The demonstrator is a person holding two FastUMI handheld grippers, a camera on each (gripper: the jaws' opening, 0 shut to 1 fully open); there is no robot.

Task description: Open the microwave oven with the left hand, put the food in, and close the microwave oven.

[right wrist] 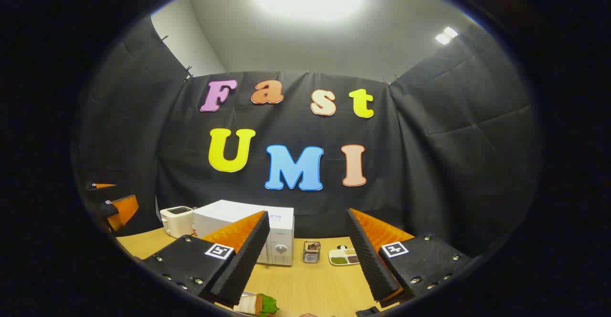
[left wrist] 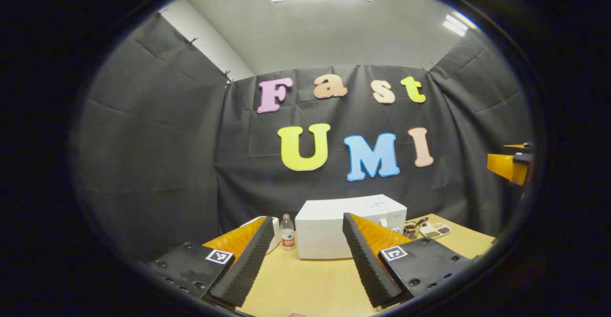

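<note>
In the left gripper view the left gripper point(left wrist: 308, 259) is being held with its fingers spread wide apart over the wooden table point(left wrist: 310, 283), nothing gripped between them; the white microwave oven point(left wrist: 334, 226) is standing at the far side of the table, door closed, its right part being hidden by the right finger; a water bottle point(left wrist: 287, 232) is seen just left of it, and a white appliance point(left wrist: 274, 233) is mostly covered by the left finger. In the right gripper view the right gripper point(right wrist: 308, 259) is likewise being held with jaws parted, empty; the food point(right wrist: 258, 303), a sandwich with a green leaf, is lying at the near edge of the table, cut off by the picture's rim; a toaster point(right wrist: 176, 221) is standing left of the microwave oven, a small tin point(right wrist: 311, 252) and a sectioned dish point(right wrist: 344, 257) to its right, their contents hard to make out.
</note>
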